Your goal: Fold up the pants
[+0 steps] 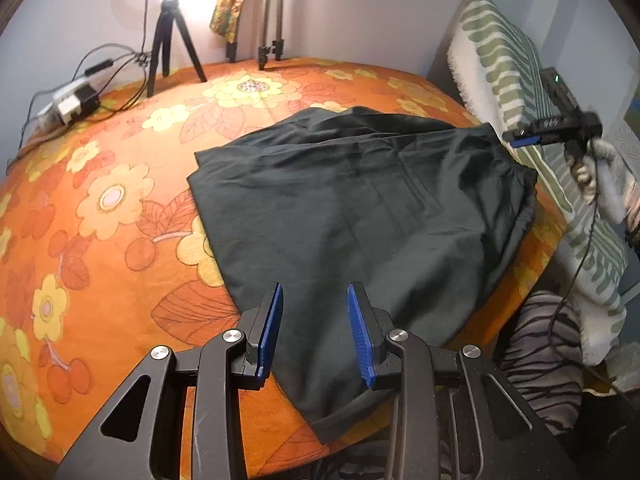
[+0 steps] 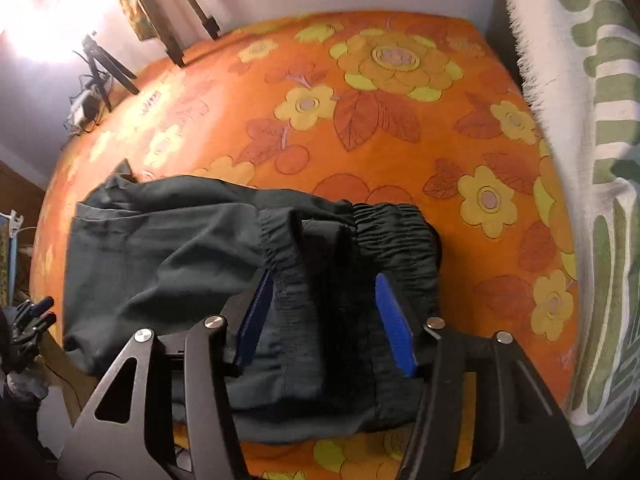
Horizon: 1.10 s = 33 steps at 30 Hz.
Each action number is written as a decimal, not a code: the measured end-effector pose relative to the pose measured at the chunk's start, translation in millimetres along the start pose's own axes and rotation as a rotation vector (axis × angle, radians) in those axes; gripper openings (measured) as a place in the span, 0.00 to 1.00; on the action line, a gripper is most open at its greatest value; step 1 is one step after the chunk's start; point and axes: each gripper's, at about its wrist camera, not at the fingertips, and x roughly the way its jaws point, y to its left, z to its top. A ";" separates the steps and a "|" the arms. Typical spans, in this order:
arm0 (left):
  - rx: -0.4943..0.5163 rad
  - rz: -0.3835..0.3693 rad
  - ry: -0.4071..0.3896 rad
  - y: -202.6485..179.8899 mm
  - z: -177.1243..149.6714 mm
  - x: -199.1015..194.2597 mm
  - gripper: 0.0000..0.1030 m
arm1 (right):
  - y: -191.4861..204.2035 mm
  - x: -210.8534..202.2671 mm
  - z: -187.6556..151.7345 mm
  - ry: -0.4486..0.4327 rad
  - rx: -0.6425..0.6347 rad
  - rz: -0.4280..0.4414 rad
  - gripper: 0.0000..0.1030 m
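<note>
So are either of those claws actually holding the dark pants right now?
No. The left gripper and right gripper both stand open above the pants, pads clear of the cloth.

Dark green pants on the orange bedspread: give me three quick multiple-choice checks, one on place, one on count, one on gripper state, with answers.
1. Where does the elastic waistband of the dark green cotton pants lie?
A. under the right gripper
B. on the striped pillow
C. beside the tripods

2. How many tripods stand at the far edge of the orange flowered bedspread?
A. none
B. two
C. four

3. How do the left gripper's blue pads stand?
A. clamped on the pants
B. apart, with nothing pressed between them
C. shut on a cable

Answers:
1 A: in the right wrist view the gathered waistband runs between the fingers of the right gripper.
2 B: a black tripod and a silver tripod stand by the wall.
3 B: the left gripper hangs over the pants with a clear gap between its pads.
</note>
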 end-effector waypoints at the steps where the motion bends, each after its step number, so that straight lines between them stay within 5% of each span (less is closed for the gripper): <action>1: 0.009 0.005 0.000 -1.4 -0.3 0.3 0.31 | 0.0 -4.5 -3.3 0.000 0.008 0.022 0.58; 9: 0.023 0.001 0.055 3.1 -13.6 13.8 0.31 | -27.5 -5.2 -45.1 0.028 0.182 0.101 0.58; 14: 0.020 0.011 0.069 5.3 -21.7 17.8 0.31 | -20.8 10.0 -49.6 0.051 0.183 0.118 0.58; 16: 0.028 0.022 0.073 4.3 -23.6 20.0 0.31 | -12.7 16.3 -50.1 0.059 0.161 0.095 0.51; 17: 0.034 0.026 0.076 3.9 -24.1 21.2 0.31 | -9.9 18.6 -50.6 0.064 0.154 0.083 0.31; 18: 0.040 0.031 0.080 3.0 -24.9 22.9 0.31 | -6.2 20.6 -51.5 0.073 0.143 0.058 0.25; 24: 0.052 0.029 0.086 5.2 -26.5 25.8 0.31 | -5.8 -0.6 -56.0 0.038 0.102 -0.023 0.18; 28: 0.054 0.035 0.068 8.6 -24.4 16.5 0.31 | -12.6 0.7 -57.6 0.060 0.100 -0.042 0.20; 30: 0.033 0.028 0.040 13.0 -24.9 3.5 0.31 | -7.8 -5.5 -58.4 0.039 0.080 -0.068 0.36; 33: 0.018 0.013 0.023 17.4 -31.2 -13.3 0.31 | 10.6 -23.7 -56.4 -0.035 0.012 -0.147 0.39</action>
